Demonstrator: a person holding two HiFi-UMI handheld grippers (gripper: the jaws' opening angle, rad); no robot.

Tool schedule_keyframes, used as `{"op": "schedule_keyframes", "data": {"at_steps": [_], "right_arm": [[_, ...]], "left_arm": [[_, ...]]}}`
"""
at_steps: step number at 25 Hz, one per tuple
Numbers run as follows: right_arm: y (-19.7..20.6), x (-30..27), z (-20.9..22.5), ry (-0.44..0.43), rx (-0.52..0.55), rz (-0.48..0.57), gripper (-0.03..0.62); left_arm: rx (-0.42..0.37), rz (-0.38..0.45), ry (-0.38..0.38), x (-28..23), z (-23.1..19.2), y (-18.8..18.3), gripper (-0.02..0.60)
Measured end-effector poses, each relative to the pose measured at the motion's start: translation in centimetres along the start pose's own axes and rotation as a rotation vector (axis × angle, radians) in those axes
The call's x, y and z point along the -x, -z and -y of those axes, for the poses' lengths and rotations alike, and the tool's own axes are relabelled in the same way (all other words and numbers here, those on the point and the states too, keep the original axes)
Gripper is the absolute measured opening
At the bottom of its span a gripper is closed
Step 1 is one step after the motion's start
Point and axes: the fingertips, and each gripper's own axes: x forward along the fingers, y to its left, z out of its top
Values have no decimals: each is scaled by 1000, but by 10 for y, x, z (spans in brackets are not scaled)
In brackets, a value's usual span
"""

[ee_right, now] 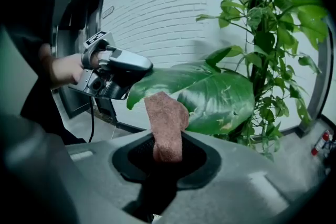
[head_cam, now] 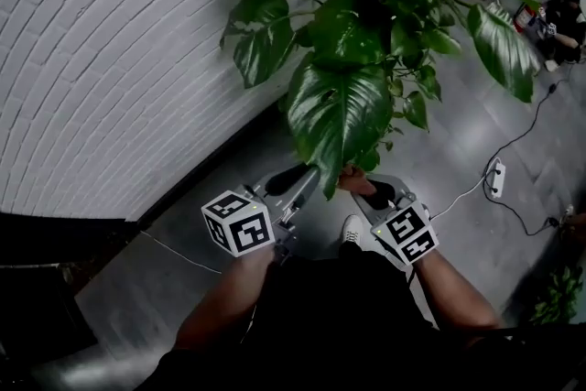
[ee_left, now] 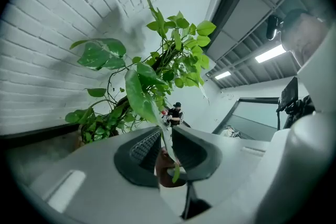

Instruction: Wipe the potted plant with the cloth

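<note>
The potted plant [head_cam: 385, 5] rises in front of me, and one big leaf [head_cam: 339, 114] hangs down between my two grippers. My left gripper [head_cam: 307, 183] is at that leaf's tip. In the left gripper view the leaf [ee_left: 139, 94] runs edge-on through the left gripper [ee_left: 163, 149], and a narrow gap shows between the pads. My right gripper [ee_right: 167, 152] is shut on a reddish-pink cloth [ee_right: 167, 118] that stands up just under the leaf [ee_right: 220, 97]. The right gripper view also shows the left gripper [ee_right: 144, 68] at the leaf's left end.
A white brick wall [head_cam: 110, 59] runs along the left. On the grey floor lie a power strip [head_cam: 495, 179] and its cable. A person [head_cam: 563, 14] sits far off at the right, and a smaller plant [head_cam: 554, 293] stands at the lower right.
</note>
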Motion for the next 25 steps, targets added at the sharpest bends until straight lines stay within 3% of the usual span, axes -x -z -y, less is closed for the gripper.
{"op": "schedule_keyframes", "data": {"at_steps": [5,11,16,21,25], "right_arm": [[-5,10,-5,152,-98,20,71],[-14,24,-35,337,-214,58,71],[-21,46,-69,463,-267,94,71],[-37,60,-117,514,-341,171,71],[-57,63,-156,504,-360,228,71]], "left_arm": [[-71,-39,53,36,-1,-10,72],[-156,-82,43,94,-23,-13,14],[-248,-145,43,132,-32,-12,14],[-354,-213,59,160,-30,-3,14],[-362,-229,84,179,-28,1,14]]}}
